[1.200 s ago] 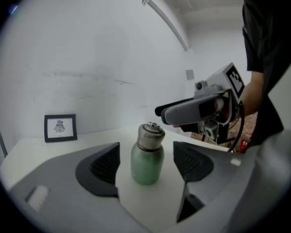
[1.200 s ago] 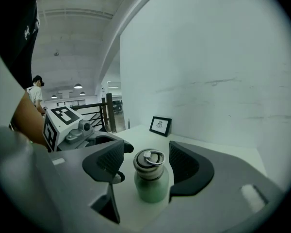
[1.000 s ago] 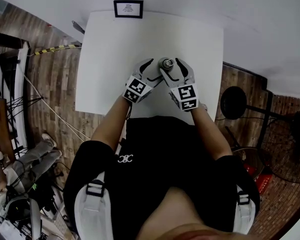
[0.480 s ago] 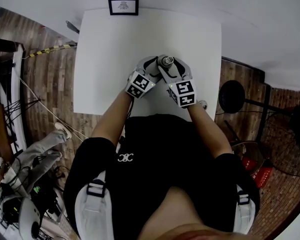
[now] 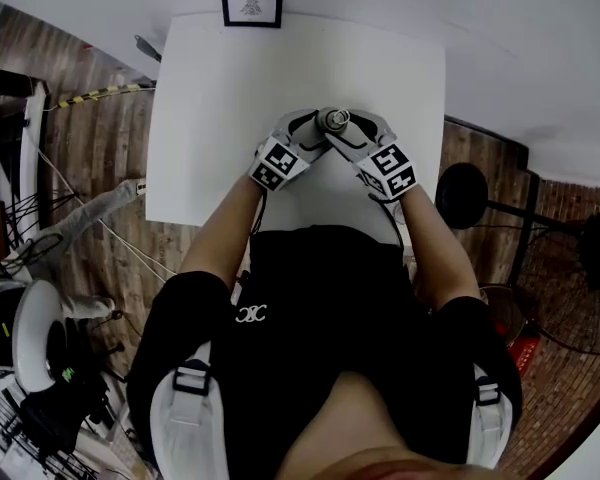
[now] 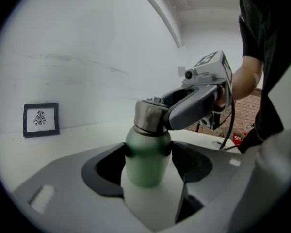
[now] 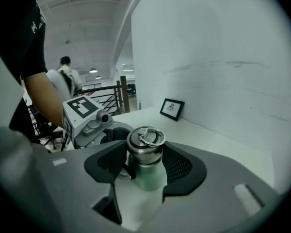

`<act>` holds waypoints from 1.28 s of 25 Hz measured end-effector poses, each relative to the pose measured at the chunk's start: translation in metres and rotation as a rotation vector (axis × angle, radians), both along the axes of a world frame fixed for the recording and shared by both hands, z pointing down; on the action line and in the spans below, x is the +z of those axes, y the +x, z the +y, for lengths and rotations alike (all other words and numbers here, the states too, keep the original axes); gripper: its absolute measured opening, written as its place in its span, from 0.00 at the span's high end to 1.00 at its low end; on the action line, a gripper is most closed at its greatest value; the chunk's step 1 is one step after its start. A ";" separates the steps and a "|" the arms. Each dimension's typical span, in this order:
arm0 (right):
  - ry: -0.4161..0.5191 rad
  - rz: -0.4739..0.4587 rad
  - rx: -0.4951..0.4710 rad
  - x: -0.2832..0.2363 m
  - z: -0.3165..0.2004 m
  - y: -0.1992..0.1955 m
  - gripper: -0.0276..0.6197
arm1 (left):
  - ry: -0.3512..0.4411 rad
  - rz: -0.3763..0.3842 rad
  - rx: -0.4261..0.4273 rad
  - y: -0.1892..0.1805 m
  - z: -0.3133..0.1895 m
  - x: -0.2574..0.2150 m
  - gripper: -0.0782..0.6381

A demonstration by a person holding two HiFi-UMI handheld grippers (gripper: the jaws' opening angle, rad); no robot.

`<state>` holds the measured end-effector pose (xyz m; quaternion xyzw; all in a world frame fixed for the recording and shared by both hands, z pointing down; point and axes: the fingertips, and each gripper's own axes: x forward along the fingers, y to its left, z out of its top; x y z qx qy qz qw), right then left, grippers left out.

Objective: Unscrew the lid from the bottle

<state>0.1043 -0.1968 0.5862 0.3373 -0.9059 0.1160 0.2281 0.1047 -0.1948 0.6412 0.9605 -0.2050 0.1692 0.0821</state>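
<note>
A green bottle (image 6: 146, 164) with a steel lid (image 7: 145, 142) stands upright on the white table (image 5: 230, 78). From above, the lid (image 5: 332, 121) shows between both grippers near the table's front middle. My left gripper (image 6: 148, 152) grips the green body, its pads touching both sides. My right gripper (image 7: 145, 160) reaches in higher up; its jaws are closing with the lid between them, and the pads touch the lid's sides. The lid has a ring on top. The right gripper's finger (image 6: 194, 106) crosses the lid in the left gripper view.
A small framed picture (image 5: 252, 8) leans against the wall at the table's far edge. Brick floor surrounds the table, with a round-based stand (image 5: 467, 203) at the right and gear (image 5: 40, 348) at the left. A person (image 7: 65, 74) stands far behind.
My right gripper has swung round the lid, so its marker cube now sits further right. The left gripper has stayed at the bottle. The camera has shifted a little.
</note>
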 end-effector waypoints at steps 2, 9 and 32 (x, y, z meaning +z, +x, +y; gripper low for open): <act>-0.023 0.013 -0.062 0.000 -0.002 -0.001 0.59 | -0.004 0.005 -0.004 0.000 -0.001 0.000 0.40; 0.047 0.062 -0.005 -0.002 -0.004 -0.007 0.59 | 0.001 0.003 0.013 -0.001 0.000 0.001 0.40; -0.060 0.172 -0.694 0.011 0.001 -0.006 0.56 | 0.027 -0.038 0.077 0.002 -0.001 0.003 0.40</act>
